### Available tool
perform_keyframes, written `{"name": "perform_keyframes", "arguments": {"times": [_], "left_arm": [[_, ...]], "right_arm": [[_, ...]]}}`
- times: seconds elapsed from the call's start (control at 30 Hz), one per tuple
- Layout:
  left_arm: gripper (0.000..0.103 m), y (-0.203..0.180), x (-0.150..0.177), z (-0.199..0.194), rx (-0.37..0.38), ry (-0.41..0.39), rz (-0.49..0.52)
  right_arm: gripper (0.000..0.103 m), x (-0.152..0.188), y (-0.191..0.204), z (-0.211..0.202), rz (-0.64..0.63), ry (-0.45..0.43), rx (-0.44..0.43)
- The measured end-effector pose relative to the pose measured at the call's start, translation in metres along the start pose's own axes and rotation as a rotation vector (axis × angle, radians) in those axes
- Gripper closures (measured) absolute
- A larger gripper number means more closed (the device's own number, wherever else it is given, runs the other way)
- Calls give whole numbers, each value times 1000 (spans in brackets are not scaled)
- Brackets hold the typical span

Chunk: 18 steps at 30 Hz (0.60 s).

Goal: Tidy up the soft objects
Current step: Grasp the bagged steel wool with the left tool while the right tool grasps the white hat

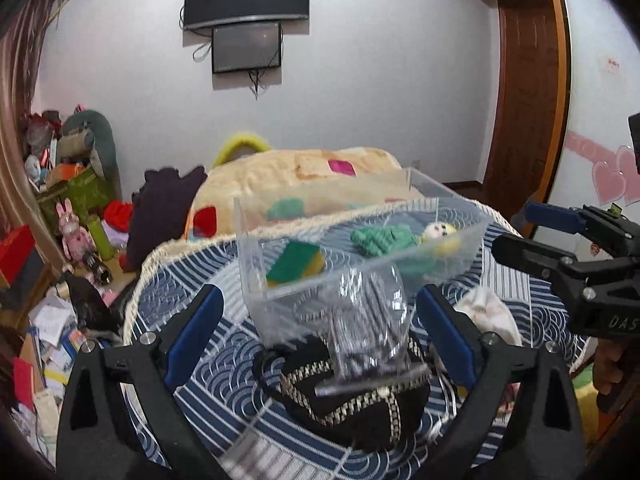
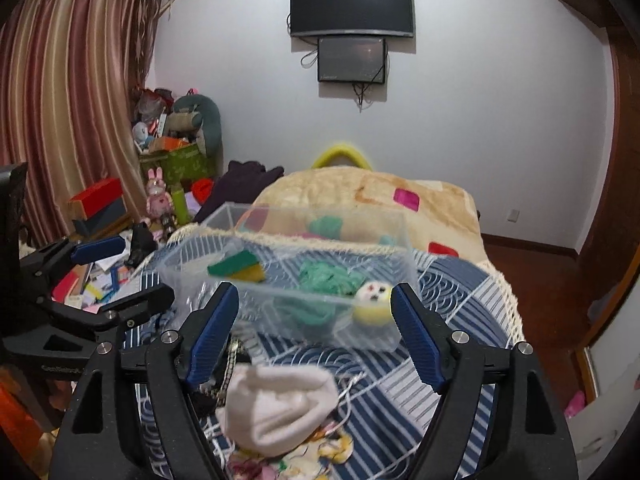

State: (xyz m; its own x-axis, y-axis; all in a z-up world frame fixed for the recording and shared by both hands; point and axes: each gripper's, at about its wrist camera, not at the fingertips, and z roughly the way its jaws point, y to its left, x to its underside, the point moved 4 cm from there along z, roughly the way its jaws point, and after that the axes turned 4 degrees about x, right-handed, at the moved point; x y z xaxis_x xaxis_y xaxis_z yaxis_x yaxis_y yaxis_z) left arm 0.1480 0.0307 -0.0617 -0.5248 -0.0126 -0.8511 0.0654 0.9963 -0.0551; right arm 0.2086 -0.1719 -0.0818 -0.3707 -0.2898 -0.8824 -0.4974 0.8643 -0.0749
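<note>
A clear plastic box (image 1: 256,264) (image 2: 188,276) stands on the blue patterned cloth. It holds a green-and-yellow sponge (image 1: 296,266) (image 2: 236,266), a green knitted piece (image 1: 380,240) (image 2: 328,276) and a small white-and-yellow plush (image 1: 438,234) (image 2: 374,300). My left gripper (image 1: 320,332) is open over a black pouch with gold trim (image 1: 352,404) and a clear crinkly bag (image 1: 368,320). My right gripper (image 2: 316,336) is open over a white sock (image 2: 280,408); it also shows in the left wrist view (image 1: 552,236).
The cloth (image 1: 224,360) (image 2: 452,304) covers a bed with a beige blanket (image 1: 288,176) (image 2: 360,196). Cluttered toys and boxes (image 1: 72,208) (image 2: 168,168) fill the left side. A wooden door (image 1: 524,80) is at the right. My left gripper shows at the left of the right wrist view (image 2: 120,276).
</note>
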Motion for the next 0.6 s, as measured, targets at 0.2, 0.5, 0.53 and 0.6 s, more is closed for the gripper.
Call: {"name": "perform_keyframes", "arguments": {"times": [0.2,0.5,0.53,0.6], "left_arm": [[5,-1,19,3,30,39,-26],[5,-6,34,17,54,90,-49],[5,-8,34,18,58,90,-46],[5,-12,33,21,69,90,-44]], "right_arm": [[27,25,7,8,7,67,-22],[27,61,7,26,38,187,-44],[27,64,5,28,43,196,-46],[27,66,4,29,53,202,-51]]}}
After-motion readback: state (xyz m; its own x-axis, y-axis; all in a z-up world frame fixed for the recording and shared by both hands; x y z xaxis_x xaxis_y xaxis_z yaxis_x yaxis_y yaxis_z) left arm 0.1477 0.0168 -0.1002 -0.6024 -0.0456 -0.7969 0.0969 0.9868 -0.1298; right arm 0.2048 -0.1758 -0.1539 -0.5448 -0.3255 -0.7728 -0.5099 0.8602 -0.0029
